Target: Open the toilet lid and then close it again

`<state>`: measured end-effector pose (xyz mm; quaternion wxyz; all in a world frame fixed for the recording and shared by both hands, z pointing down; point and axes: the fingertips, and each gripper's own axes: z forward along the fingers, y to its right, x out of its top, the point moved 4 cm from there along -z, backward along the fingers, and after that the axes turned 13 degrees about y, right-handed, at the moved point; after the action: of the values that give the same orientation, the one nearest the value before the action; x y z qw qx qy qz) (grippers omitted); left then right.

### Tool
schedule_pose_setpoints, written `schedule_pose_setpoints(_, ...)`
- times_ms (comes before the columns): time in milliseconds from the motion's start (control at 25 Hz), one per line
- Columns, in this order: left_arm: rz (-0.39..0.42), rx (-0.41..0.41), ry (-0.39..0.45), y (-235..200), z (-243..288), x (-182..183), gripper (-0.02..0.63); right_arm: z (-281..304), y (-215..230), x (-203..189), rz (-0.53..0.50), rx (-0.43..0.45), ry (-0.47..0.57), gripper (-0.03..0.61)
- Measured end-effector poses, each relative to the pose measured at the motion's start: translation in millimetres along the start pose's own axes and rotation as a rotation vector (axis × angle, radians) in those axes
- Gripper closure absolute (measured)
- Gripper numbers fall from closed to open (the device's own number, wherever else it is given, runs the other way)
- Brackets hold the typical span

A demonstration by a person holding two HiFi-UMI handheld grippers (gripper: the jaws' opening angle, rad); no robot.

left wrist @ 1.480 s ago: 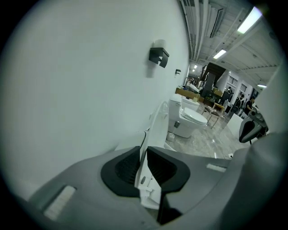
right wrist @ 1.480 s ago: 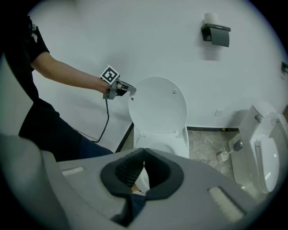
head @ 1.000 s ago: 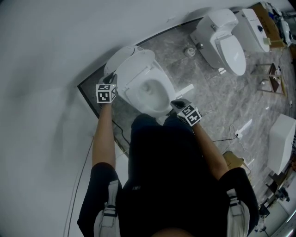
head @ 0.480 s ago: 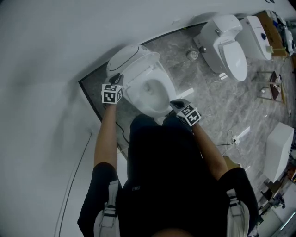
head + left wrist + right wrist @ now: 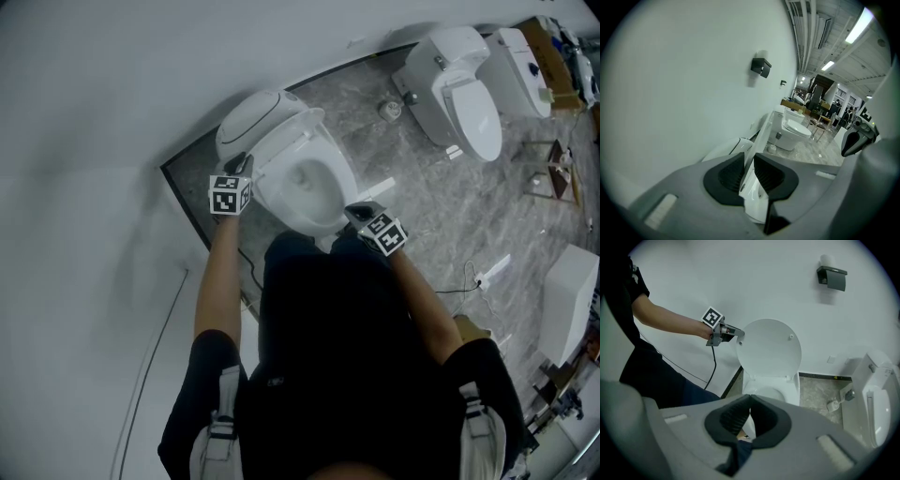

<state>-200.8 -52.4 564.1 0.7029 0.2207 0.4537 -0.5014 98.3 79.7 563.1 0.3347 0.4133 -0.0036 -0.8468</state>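
The white toilet's lid [image 5: 255, 117] [image 5: 771, 348] stands raised against the wall above the open bowl [image 5: 309, 183] [image 5: 768, 392]. My left gripper [image 5: 246, 161] [image 5: 749, 155] is at the lid's left edge. The thin lid edge [image 5: 761, 136] runs between its pads and fills the narrow gap. Its jaws have just been opening a little, with the lid still between them. My right gripper [image 5: 361, 211] [image 5: 751, 397] hangs in front of the bowl, shut on nothing, apart from the toilet.
A second toilet [image 5: 459, 84] [image 5: 876, 399] stands to the right with a brush holder [image 5: 386, 108] [image 5: 833, 404] between the two. A paper holder [image 5: 832, 278] [image 5: 761, 67] hangs on the wall. A cable [image 5: 239, 262] runs down by the platform's edge. My legs are close to the bowl's front.
My left gripper has shifted slightly to the right along with the lid's edge. The right gripper has stayed where it was.
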Motion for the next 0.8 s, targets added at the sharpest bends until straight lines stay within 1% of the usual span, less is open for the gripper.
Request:
schedule_pose_setpoints(320, -0.008, -0.013, 0.014, 19, -7, -6, 0.548, 0, -3, -2, -0.004, 0.006, 0.003, 0.575)
schedule_pose_setpoints(800, -0.009, -0.060, 0.019, 50, -21, -19, 0.537, 6, -13, 2, -0.013, 0.032, 0.006, 0.575)
